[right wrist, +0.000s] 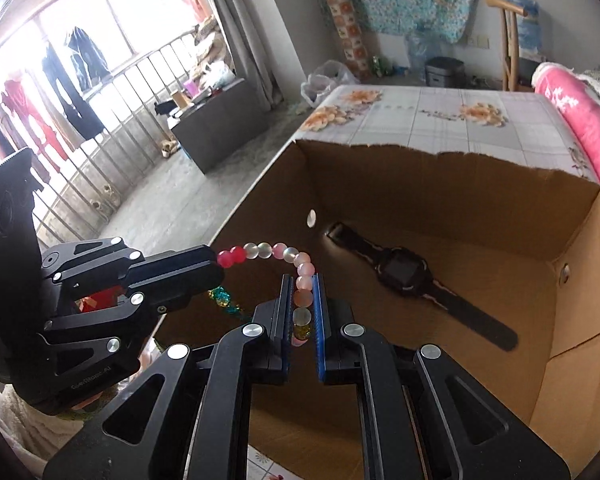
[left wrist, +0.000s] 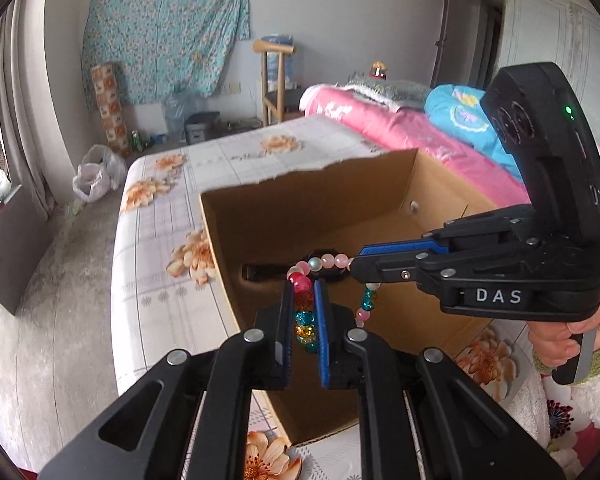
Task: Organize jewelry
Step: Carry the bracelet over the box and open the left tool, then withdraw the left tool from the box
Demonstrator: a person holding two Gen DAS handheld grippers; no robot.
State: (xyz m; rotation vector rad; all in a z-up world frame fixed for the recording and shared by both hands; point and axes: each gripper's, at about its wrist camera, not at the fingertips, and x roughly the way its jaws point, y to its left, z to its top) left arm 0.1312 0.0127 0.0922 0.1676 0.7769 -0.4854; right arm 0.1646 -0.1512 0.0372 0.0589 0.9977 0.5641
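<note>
Holding the bracelet (left wrist: 306, 304) slung between left gripper (left wrist: 303, 312) and right gripper (right wrist: 303, 312), each clamped on its beads, just above the near edge of the box (right wrist: 440, 172), apparently so it drops inside beside the watch (right wrist: 404, 272) without tangling.

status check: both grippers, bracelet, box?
Left gripper and right gripper both shut on bead bracelet, strung between them over the open cardboard box. Black watch already inside. Nothing blocking.
</note>
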